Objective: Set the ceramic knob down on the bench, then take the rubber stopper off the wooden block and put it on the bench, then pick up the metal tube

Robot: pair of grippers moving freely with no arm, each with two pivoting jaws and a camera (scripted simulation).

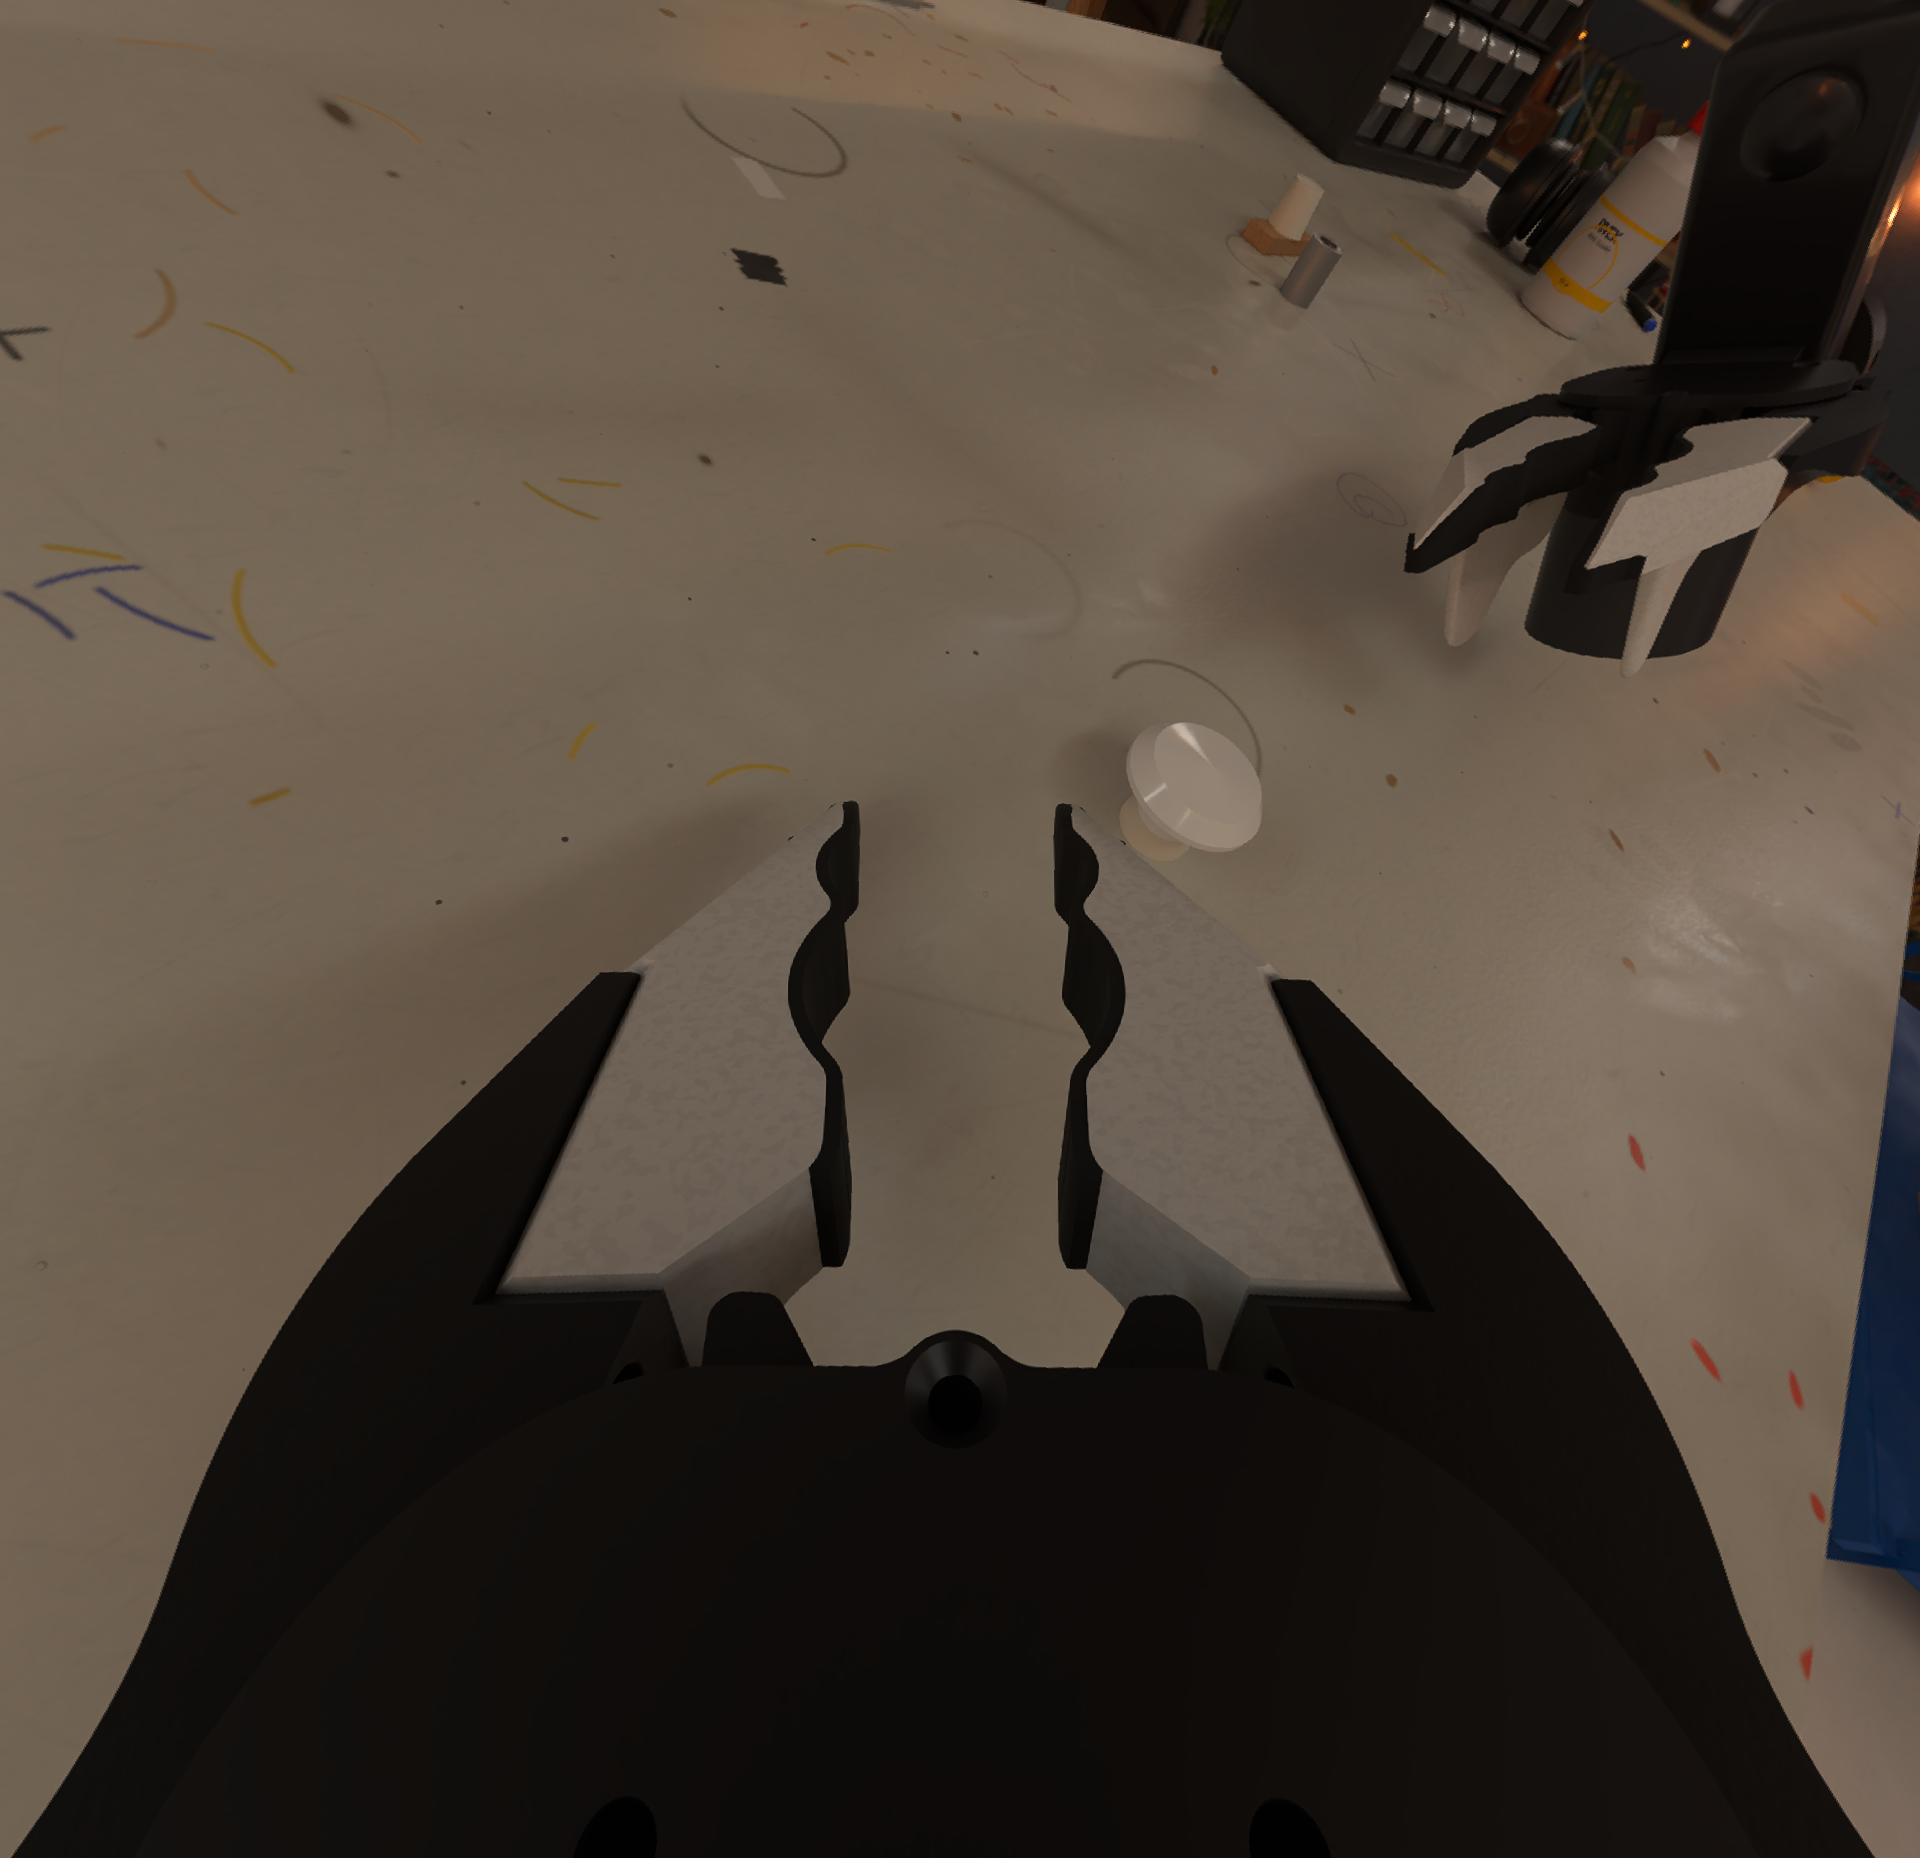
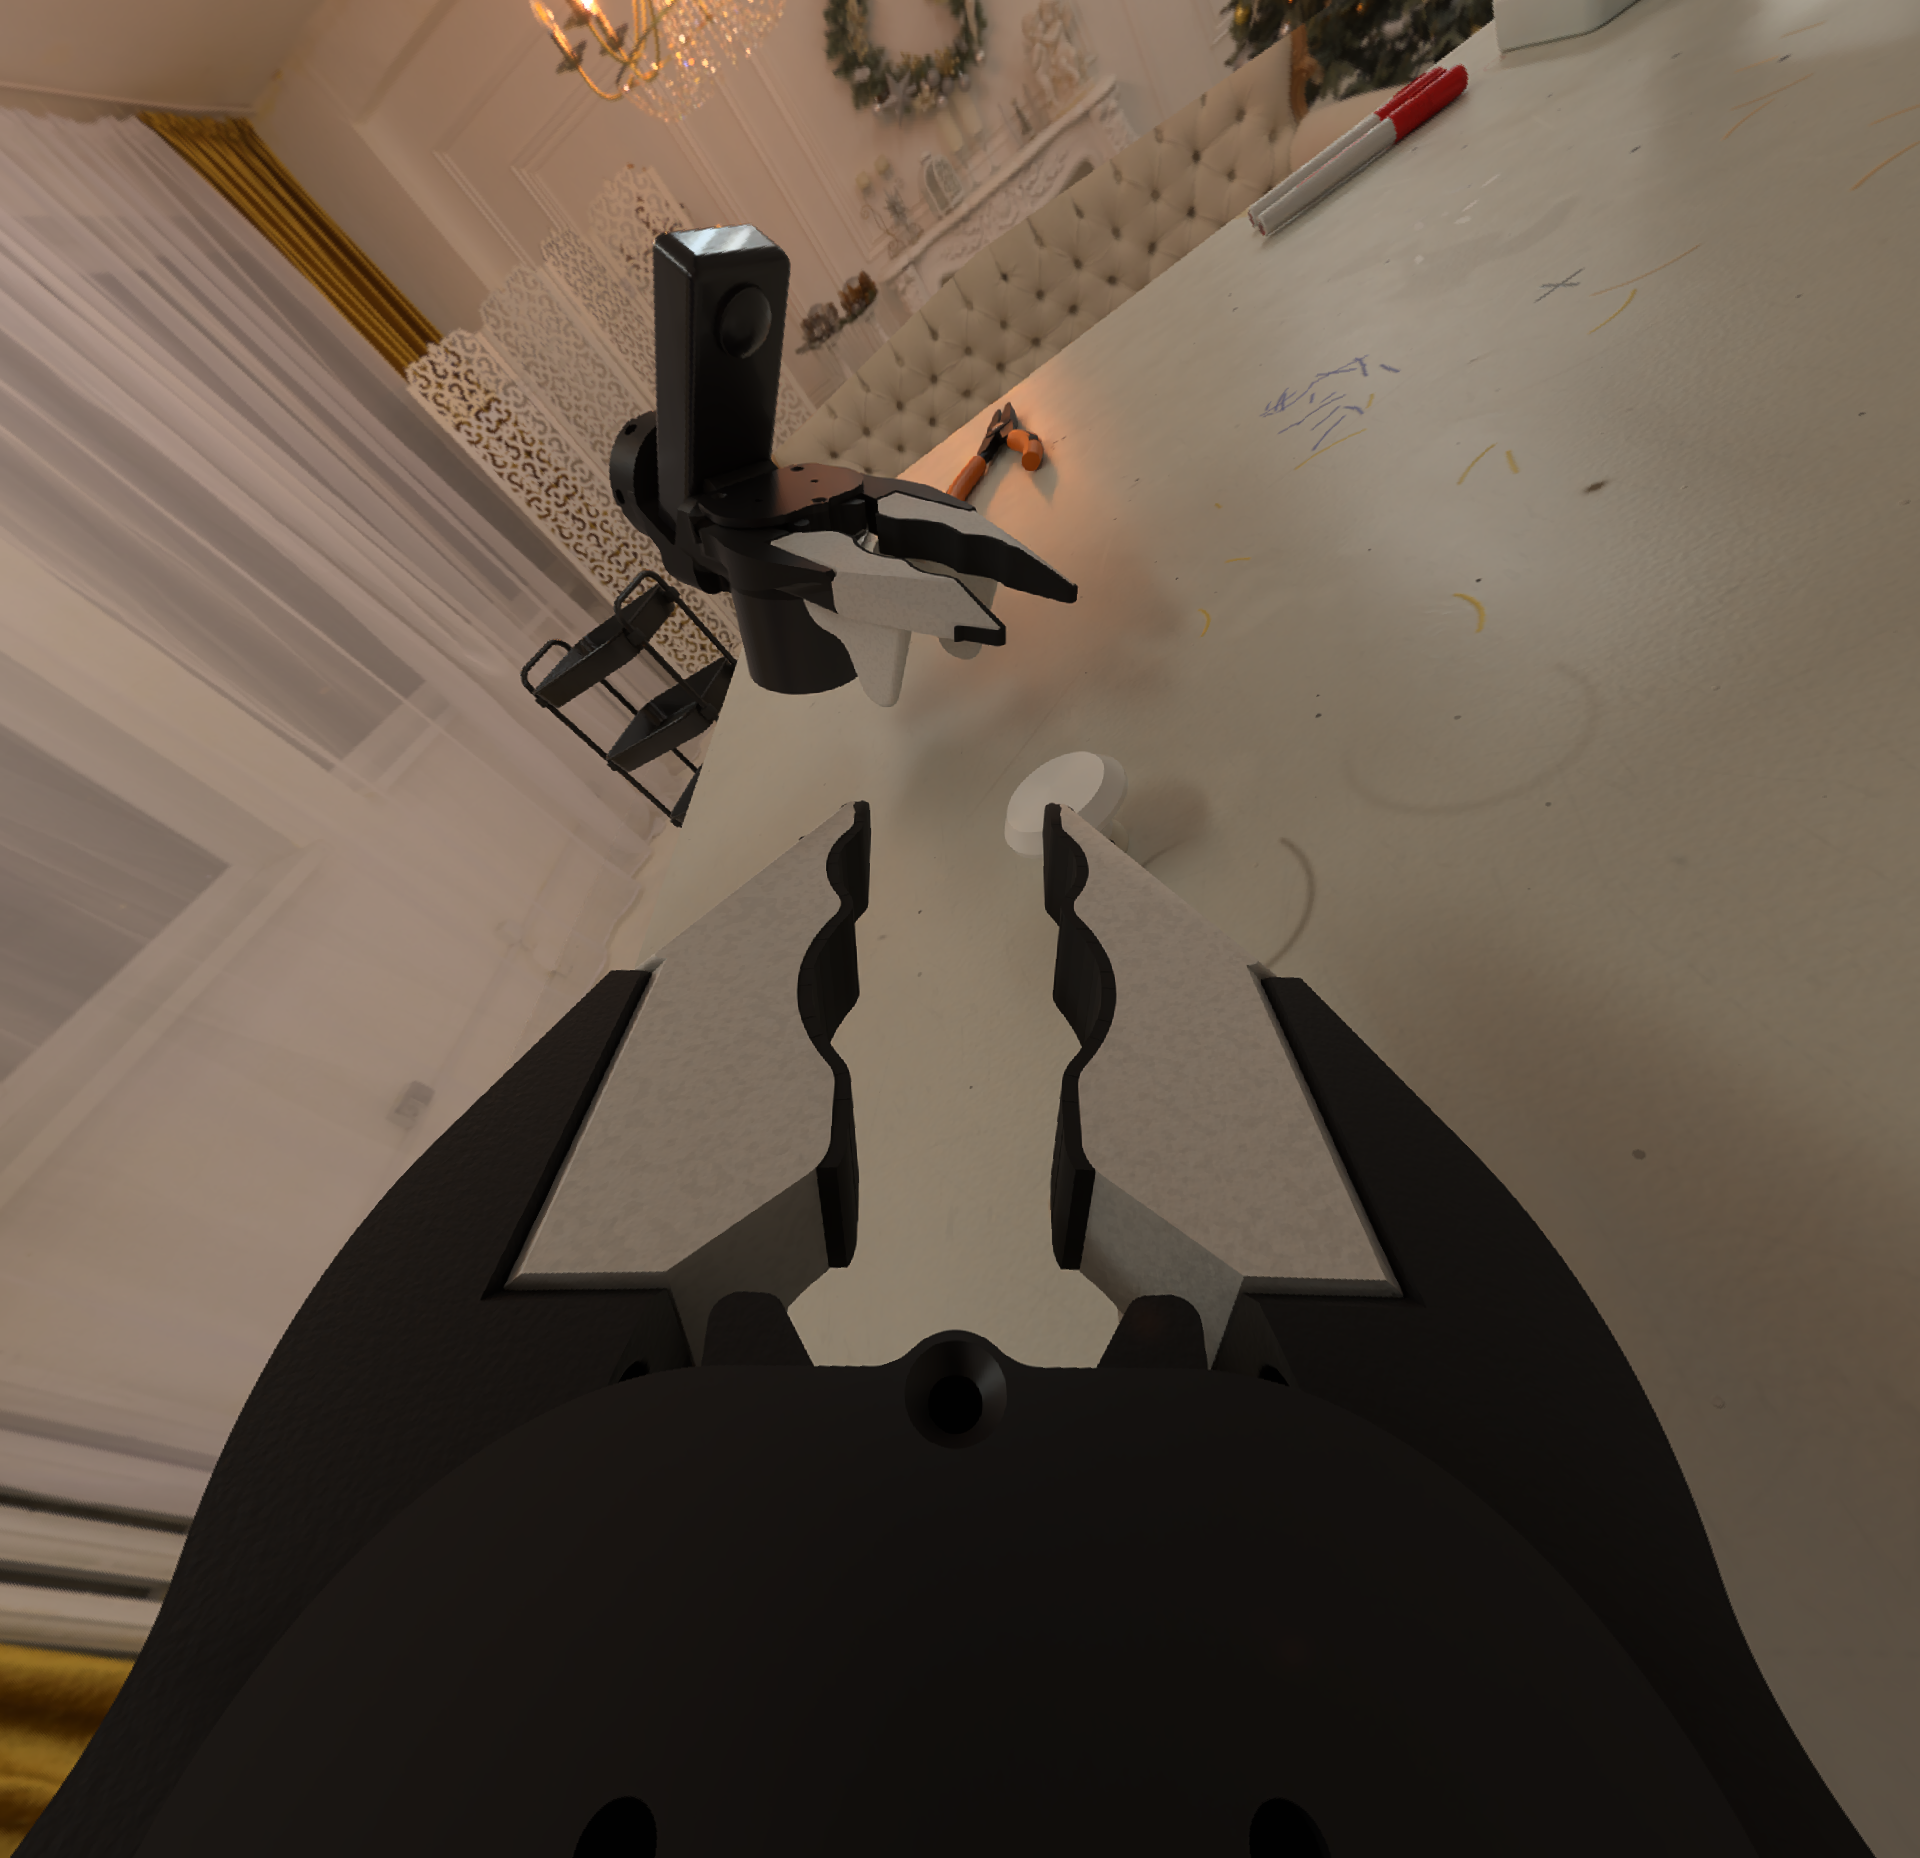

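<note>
**Knob down, stopper next**

The ceramic knob lies tipped on its side on the surface, just past the left tongs at one o'clock. Both tongs gape, holding nothing, so the first step looks finished. The right tongs hang nearby. Far off at one o'clock, the rubber stopper sits on the wooden block with the metal tube upright beside it — likely the next reach.

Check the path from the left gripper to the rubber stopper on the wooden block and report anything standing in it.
Nothing visible blocks it. The left gripper is open and empty; bare bench runs up to the rubber stopper on the wooden block. The ceramic knob lies just right of its fingertips, and the metal tube stands beside the block.
</note>
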